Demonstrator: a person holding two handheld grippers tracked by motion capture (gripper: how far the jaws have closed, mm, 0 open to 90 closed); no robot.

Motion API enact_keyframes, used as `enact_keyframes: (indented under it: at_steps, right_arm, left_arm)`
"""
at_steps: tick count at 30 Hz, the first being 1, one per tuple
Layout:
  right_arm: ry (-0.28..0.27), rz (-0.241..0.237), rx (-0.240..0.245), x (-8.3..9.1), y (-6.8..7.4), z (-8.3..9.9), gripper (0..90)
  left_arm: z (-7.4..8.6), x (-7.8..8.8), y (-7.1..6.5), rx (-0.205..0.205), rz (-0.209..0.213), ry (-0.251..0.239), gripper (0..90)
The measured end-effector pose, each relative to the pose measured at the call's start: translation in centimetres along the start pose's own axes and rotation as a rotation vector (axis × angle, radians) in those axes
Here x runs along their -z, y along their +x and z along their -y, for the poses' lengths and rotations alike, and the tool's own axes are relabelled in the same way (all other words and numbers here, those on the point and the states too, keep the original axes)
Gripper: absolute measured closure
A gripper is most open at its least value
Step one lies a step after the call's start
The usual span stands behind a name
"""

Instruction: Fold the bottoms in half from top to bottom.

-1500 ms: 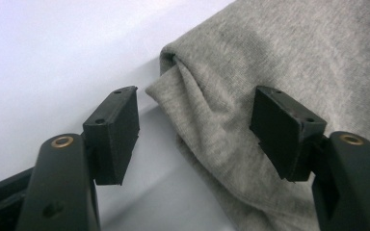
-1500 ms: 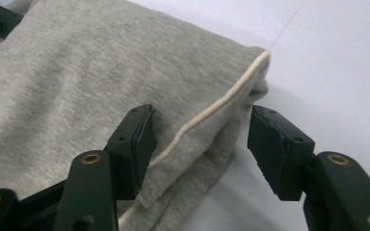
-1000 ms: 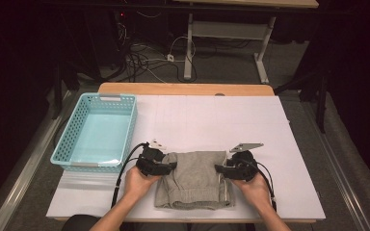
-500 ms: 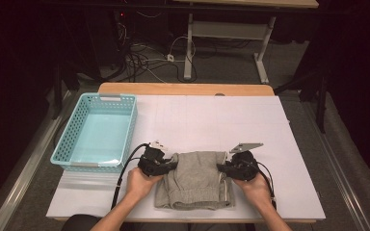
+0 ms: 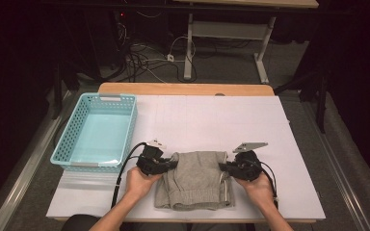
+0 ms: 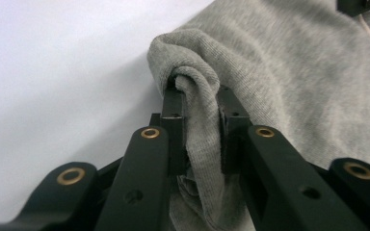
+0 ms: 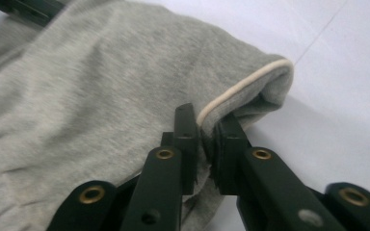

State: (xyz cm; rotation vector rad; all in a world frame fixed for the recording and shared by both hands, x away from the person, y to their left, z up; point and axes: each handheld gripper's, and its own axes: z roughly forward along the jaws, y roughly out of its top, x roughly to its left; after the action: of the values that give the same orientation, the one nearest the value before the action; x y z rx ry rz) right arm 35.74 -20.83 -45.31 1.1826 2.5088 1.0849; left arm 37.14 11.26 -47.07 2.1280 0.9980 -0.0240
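Grey garment lies folded at the near edge of the white worktop, just right of the blue basket. Left gripper has just closed: fingers clamped on a bunched far-left corner. Right gripper likewise, pinched on the piped hem at the far-right corner. Step in hand: grasp both corners (looks secure). Next, probably lift both together, keeping the cloth taut and even.

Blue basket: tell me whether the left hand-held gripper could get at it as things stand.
Probably not right away: the left hand-held gripper is clamped on the grey garment. The blue basket sits close beside it, nothing between.
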Motion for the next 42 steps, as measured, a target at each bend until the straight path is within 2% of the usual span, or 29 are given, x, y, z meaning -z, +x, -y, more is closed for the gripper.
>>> enact_keyframes:
  at_steps: [10, 24, 32, 34, 39, 42]
  right_arm:
    - [0.0, 0.005, 0.019, 0.2, 0.1, -0.1, 84.3]
    - [-0.037, 0.024, 0.051, 0.7, 0.5, -0.8, 84.8]
    - [-0.057, 0.046, 0.051, 0.6, -0.2, -1.8, 84.8]
    - [-0.063, 0.056, 0.049, 0.5, -0.5, -2.4, 84.8]
    - [-0.074, 0.07, 0.036, 0.1, -1.1, -3.4, 84.8]
    - [-0.078, 0.083, 0.033, -0.1, -1.4, -4.2, 84.9]
  left_arm:
    - [-0.3, 0.7, -0.5, -0.024, 0.008, -0.022, 76.8]
    - [-1.3, 1.9, -0.8, -0.05, 0.001, -0.068, 77.3]
    - [-2.5, 2.0, -0.3, -0.037, -0.02, -0.079, 77.3]
    - [-3.0, 1.9, 0.1, -0.023, -0.024, -0.086, 77.3]
    - [-4.3, 1.8, 0.7, -0.014, -0.064, -0.087, 77.2]
    - [-5.1, 1.5, 1.1, -0.002, -0.072, -0.086, 77.1]
